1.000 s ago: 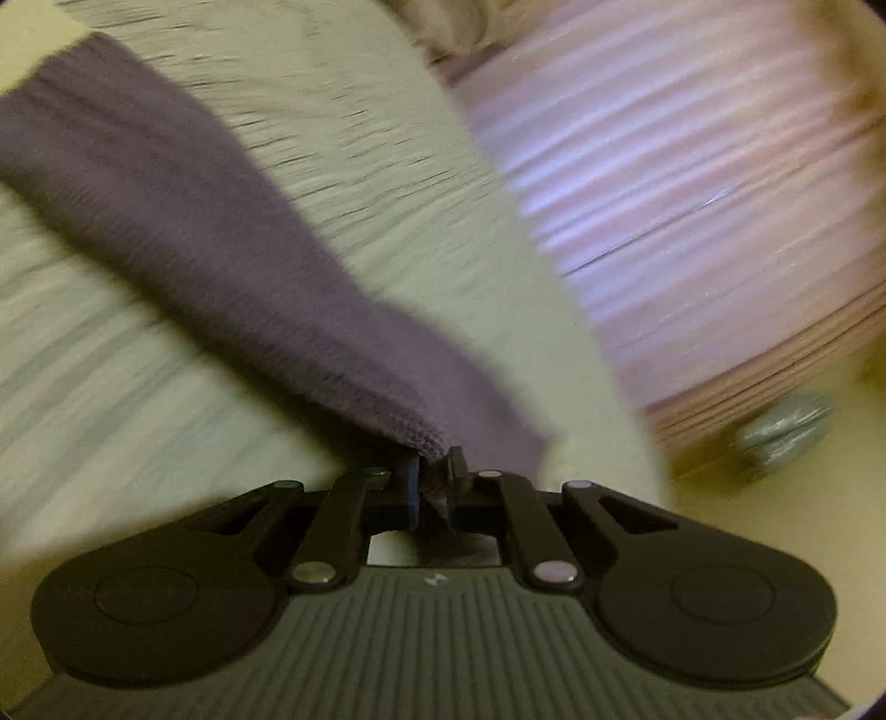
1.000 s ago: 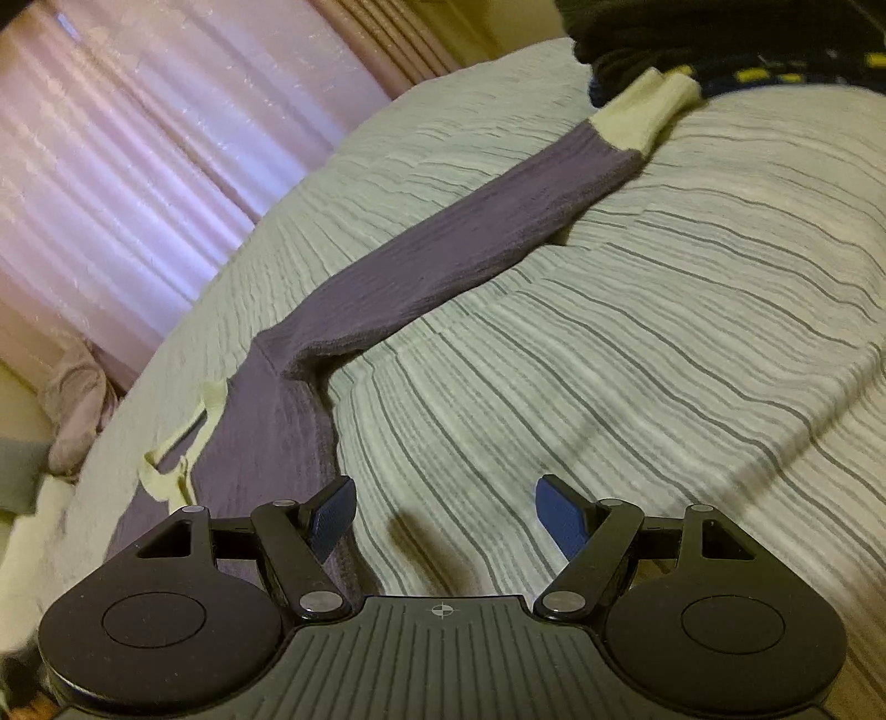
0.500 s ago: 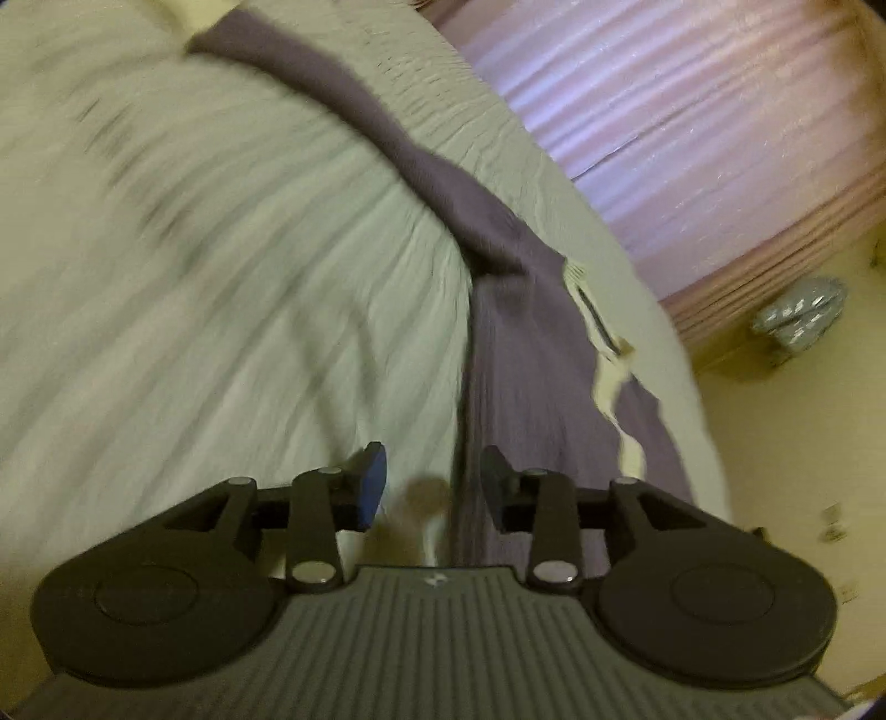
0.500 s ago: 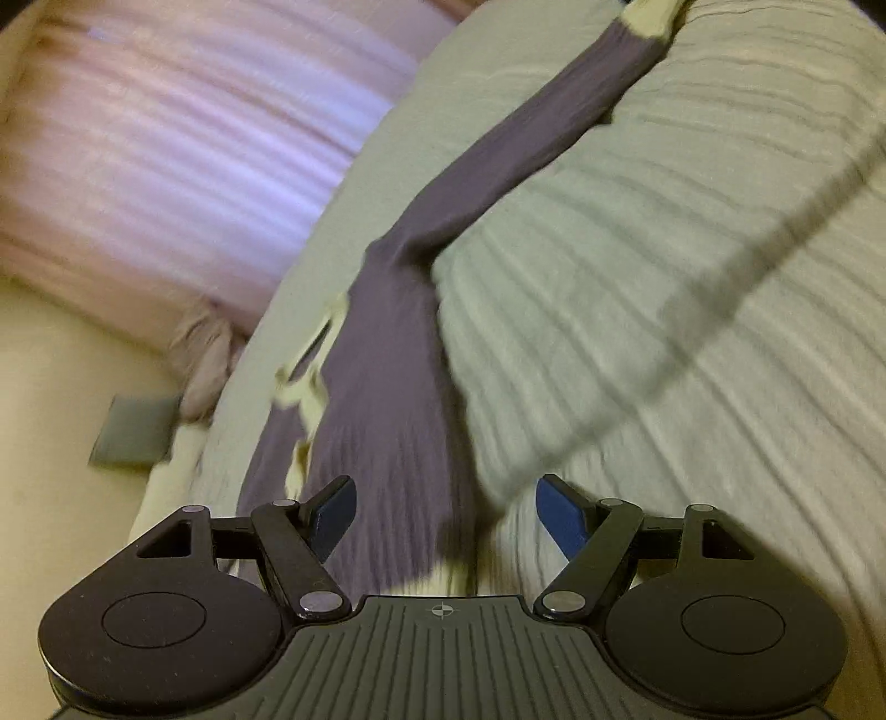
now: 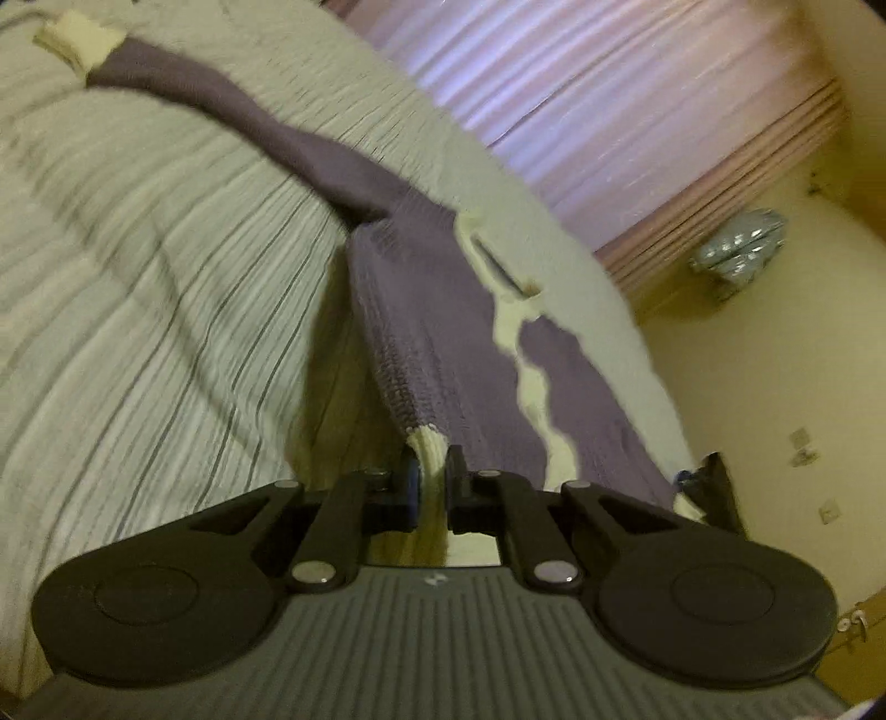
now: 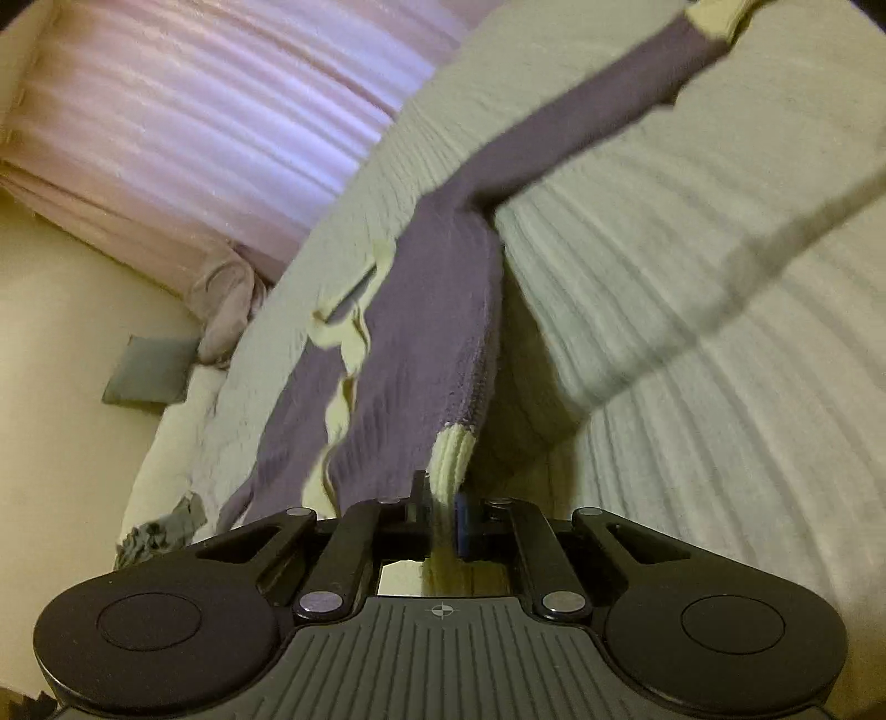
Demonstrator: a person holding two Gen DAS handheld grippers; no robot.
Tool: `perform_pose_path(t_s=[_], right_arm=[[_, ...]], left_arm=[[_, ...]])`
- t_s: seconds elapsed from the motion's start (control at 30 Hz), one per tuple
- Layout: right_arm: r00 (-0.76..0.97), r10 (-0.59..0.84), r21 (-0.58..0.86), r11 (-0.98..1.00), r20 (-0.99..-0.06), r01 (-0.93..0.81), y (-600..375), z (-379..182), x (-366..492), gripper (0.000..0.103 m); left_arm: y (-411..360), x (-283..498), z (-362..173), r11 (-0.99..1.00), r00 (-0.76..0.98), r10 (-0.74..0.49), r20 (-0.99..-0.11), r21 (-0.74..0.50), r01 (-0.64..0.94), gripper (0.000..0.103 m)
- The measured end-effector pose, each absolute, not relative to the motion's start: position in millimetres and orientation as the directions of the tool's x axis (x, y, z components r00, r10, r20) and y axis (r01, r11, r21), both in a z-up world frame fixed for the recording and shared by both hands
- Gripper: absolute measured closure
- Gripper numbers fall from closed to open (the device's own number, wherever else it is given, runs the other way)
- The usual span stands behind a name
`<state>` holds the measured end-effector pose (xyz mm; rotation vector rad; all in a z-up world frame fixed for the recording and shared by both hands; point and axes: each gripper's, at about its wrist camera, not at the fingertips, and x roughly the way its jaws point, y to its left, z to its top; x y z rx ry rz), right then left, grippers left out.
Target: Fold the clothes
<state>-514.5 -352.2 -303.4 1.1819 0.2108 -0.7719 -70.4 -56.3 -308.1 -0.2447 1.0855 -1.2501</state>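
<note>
A purple knit sweater (image 5: 421, 310) with cream trim lies on the bed, one sleeve running away to a cream cuff (image 5: 77, 39). In the left wrist view my left gripper (image 5: 432, 471) is closing, its pads pressing on the cream ribbed hem (image 5: 429, 443) at one bottom corner. The right wrist view shows the same sweater (image 6: 421, 332) and its far cuff (image 6: 714, 16). My right gripper (image 6: 440, 498) is closing too, with the cream hem corner (image 6: 451, 454) pinched between its pads. The cloth at both corners is lifted slightly off the bed.
The bed has a pale striped cover (image 5: 138, 249) (image 6: 692, 332). Pink curtains (image 5: 609, 111) (image 6: 194, 111) hang behind it. A grey cushion (image 6: 147, 376) and a pinkish bundle (image 6: 227, 299) lie beside the bed. A silvery object (image 5: 736, 249) sits by the wall.
My left gripper let go of the purple sleeve, swung over to the sweater's hem and shut on it. My right gripper, wide open before, moved onto the hem corner and shut.
</note>
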Motion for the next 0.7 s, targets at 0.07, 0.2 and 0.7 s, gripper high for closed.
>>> perform_pose_path(t_s=[0.07,0.2,0.7], right_arm=[[0.713,-0.423,0.738,0.139,-0.559,0.661,-350,-307,-517,0.097],[0.652,-0.361,0.685,0.048,-0.667,0.727,-349,-341,-513,0.096],[0.32,-0.6,0.043,0.428,-0.733,0.903,-251,-320,-426,0.046]], left_arm=[[-56,-74,-319,0.404,-0.073,-0.81,-0.582,-0.644,0.65,0.097],[-59,-85,-343,0.514,-0.035,-0.719,-0.695,-0.565,0.645,0.094],[-58,-191,-315,0.45,0.215,-0.601,-0.77,-0.103,0.887,0.08]])
